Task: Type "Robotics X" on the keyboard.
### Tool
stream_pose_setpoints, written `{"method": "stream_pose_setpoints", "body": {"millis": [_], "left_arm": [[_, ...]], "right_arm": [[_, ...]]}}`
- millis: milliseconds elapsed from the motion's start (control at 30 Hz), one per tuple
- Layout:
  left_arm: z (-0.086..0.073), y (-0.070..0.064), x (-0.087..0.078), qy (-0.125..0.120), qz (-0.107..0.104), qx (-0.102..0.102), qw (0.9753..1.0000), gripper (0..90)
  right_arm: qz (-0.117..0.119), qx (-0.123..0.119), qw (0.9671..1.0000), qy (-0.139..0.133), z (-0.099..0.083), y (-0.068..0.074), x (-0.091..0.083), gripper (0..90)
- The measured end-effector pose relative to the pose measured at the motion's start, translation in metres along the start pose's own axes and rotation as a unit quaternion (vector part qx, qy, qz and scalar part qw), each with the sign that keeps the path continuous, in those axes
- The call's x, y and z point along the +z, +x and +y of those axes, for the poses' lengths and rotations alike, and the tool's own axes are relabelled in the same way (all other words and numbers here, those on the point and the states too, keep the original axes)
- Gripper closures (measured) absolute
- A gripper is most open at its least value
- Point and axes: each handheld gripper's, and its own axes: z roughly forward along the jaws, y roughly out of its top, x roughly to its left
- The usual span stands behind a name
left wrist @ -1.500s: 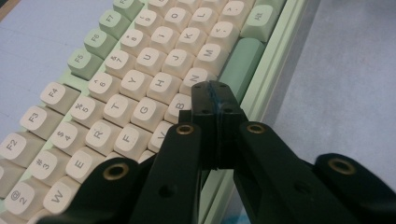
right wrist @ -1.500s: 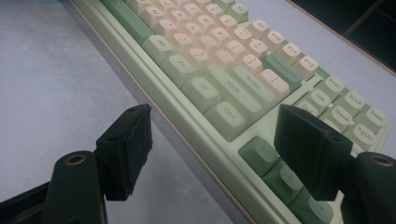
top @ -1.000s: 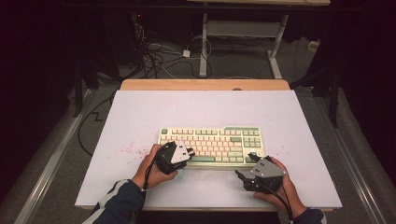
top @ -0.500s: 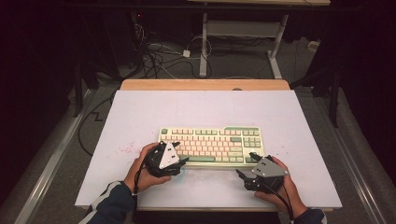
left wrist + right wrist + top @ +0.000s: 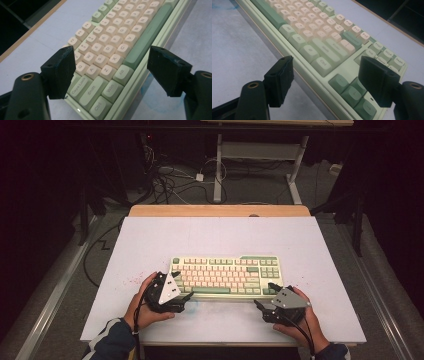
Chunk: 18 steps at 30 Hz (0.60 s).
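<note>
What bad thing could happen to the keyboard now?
The left hand-held gripper is open at the keyboard corner; squeezing there might press Ctrl or Shift keys. The right hand-held gripper straddles the arrow keys. Uneven lifting might tilt the keyboard so it slips.

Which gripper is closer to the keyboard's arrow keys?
The right gripper: its open jaws sit at the keyboard's near right corner, over the arrow keys. The left gripper, also open, is at the opposite, Ctrl-key corner.
</note>
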Motion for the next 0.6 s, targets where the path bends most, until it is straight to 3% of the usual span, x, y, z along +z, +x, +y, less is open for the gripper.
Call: {"method": "stream_pose_setpoints", "body": {"millis": [167,300,600], "left_arm": [[-0.006,0.006,-0.005,0.006,0.008,0.0,0.9999,21.5],[-0.009,0.009,-0.011,0.003,0.018,-0.003,0.9998,21.5],[-0.019,0.011,-0.02,0.02,0.03,-0.003,0.9994,19.4]], "right_arm": [[0.011,0.005,0.9999,0.01,0.001,-0.003,-0.001,41.1],[0.023,0.014,0.9996,-0.002,0.004,-0.007,-0.006,52.0],[0.048,0.002,0.9987,0.016,0.017,-0.015,0.001,86.1]]}}
